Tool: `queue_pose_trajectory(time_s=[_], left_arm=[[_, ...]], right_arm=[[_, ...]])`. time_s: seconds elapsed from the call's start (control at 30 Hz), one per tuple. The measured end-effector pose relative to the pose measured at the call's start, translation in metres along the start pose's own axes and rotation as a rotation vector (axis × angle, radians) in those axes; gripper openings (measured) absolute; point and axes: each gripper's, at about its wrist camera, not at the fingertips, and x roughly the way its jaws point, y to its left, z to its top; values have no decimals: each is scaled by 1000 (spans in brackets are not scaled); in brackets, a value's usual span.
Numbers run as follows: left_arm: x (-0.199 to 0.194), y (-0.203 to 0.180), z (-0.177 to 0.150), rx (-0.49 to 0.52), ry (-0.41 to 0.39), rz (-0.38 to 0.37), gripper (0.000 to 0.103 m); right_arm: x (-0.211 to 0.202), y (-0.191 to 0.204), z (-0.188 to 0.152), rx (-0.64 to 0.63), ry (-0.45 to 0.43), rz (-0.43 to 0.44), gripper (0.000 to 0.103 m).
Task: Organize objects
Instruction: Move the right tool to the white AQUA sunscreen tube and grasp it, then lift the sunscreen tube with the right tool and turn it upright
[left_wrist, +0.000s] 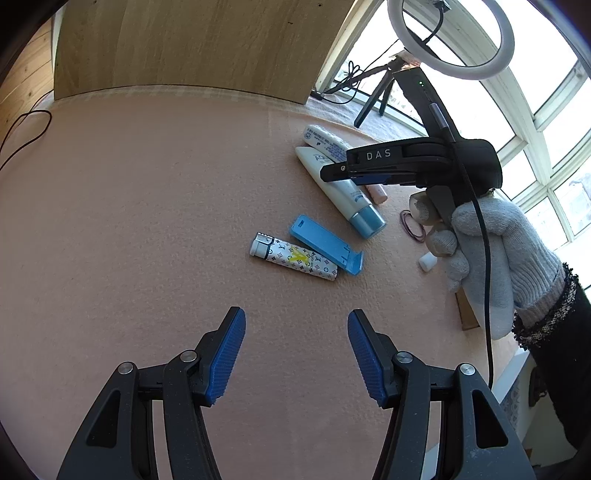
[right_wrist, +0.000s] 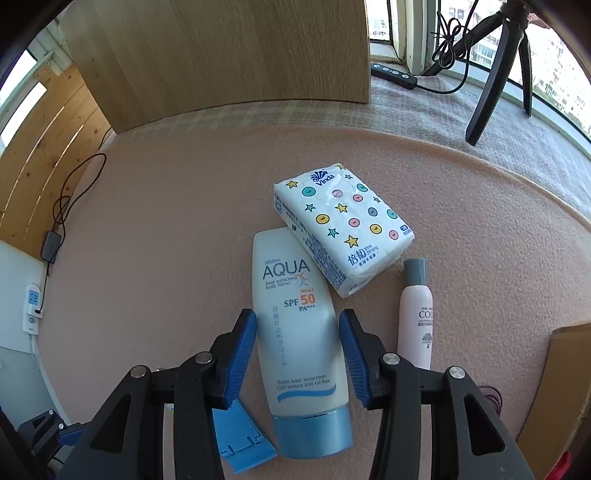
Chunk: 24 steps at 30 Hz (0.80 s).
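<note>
Fingers (right_wrist: 248, 343) of the right gripper (right_wrist: 297, 354) spread open astride the white, blue-capped sunscreen tube (right_wrist: 295, 332) lying on the pink table (right_wrist: 166, 221), not gripping; the left gripper (left_wrist: 296, 354) is open, empty.

White-and-blue sunscreen tube (right_wrist: 299, 332), star-and-button-patterned tissue pack (right_wrist: 343, 232), pink bottle (right_wrist: 415, 325)

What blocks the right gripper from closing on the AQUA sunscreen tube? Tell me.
Nothing visible. The right gripper is open, its fingers either side of the sunscreen tube. The tissue pack overlaps the tube's far end only.
</note>
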Motion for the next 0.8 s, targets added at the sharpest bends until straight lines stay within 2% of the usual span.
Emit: queue_pose_trajectory(time_s=[0.3,0.5,0.8], left_arm=[[4,-4,1,10,5,-15,61],[8,-13,0,36,13,-24,61],[18,-28,-6,93,45,-36,61]], right_arm=[[-9,-12,-28,63,7,40,43],[-23,-32,-66,161,-6,82,43],[-38,-38,-124,281,-20,115,43]])
